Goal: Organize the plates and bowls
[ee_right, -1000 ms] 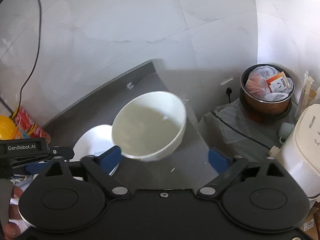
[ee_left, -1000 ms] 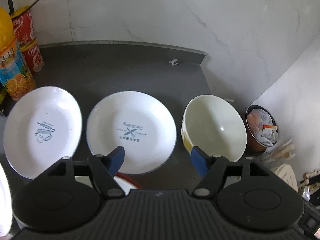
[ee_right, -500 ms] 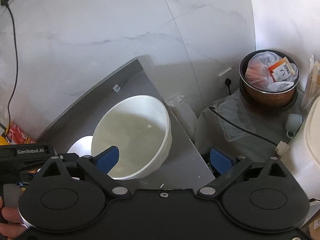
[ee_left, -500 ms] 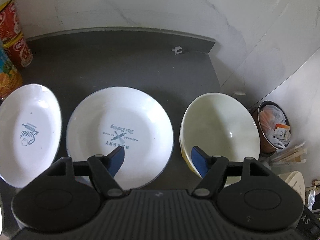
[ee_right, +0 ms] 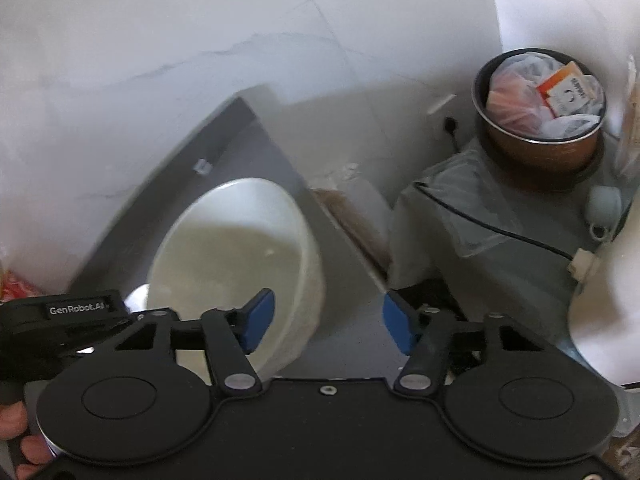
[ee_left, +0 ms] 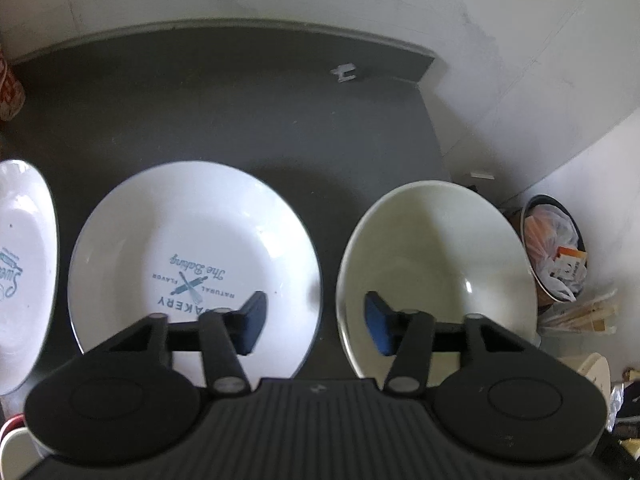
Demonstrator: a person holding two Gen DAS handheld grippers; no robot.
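A: Progress check. What is stacked so far?

B: Nothing that shows. The bakery-print plate [ee_left: 192, 256] lies flat on the dark counter [ee_left: 248, 120], a second printed plate [ee_left: 22, 272] sits just beside it at the left edge, and the cream bowl [ee_left: 436, 272] stands at the right, near the counter's end. All three are apart from one another.

A: Left gripper [ee_left: 316, 322]?

B: Its jaws are spread and hold nothing. One blue pad hangs over the bakery-print plate, the other over the bowl's near rim, so it straddles the gap between them. Contact with either cannot be told.

A: Right gripper [ee_right: 326, 320]?

B: Also spread wide and empty. Its left pad sits over the inside of the bowl [ee_right: 236, 264] and its right pad is outside the wall, over bare counter. It looks lined up on the bowl's rim, no grip yet.

A: So the task stands where?

B: Early, by the look of it. No piece is lifted or nested. Left to do: likely pick up the bowl, and stack the two plates. A mug [ee_left: 16, 452] peeks in at the bottom left, mostly hidden.
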